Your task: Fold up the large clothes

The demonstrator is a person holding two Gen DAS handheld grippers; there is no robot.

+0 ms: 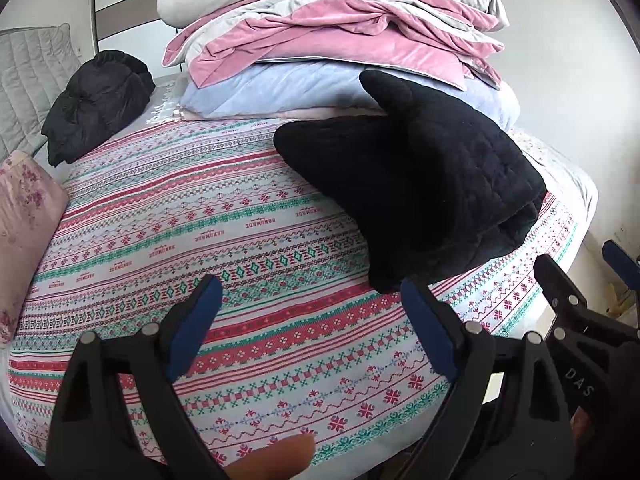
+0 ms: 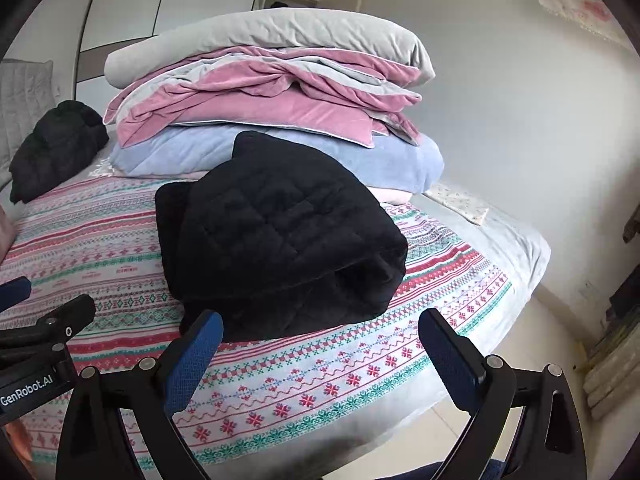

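A black quilted garment (image 1: 416,184) lies folded into a thick bundle on the patterned bedsheet (image 1: 200,220); it also shows in the right wrist view (image 2: 280,232). My left gripper (image 1: 312,320) is open and empty, just in front of the bundle's near corner. My right gripper (image 2: 320,344) is open and empty, its blue pads (image 2: 196,356) close to the bundle's front edge without touching. The right gripper also shows at the right edge of the left view (image 1: 580,312). The left gripper shows at the left edge of the right view (image 2: 36,332).
A second black garment (image 1: 96,100) lies crumpled at the far left of the bed. A tall stack of folded pink, grey and blue quilts (image 1: 340,52) stands behind the bundle. A floral pillow (image 1: 24,216) is at the left. The bed's edge and floor (image 2: 540,340) are at right.
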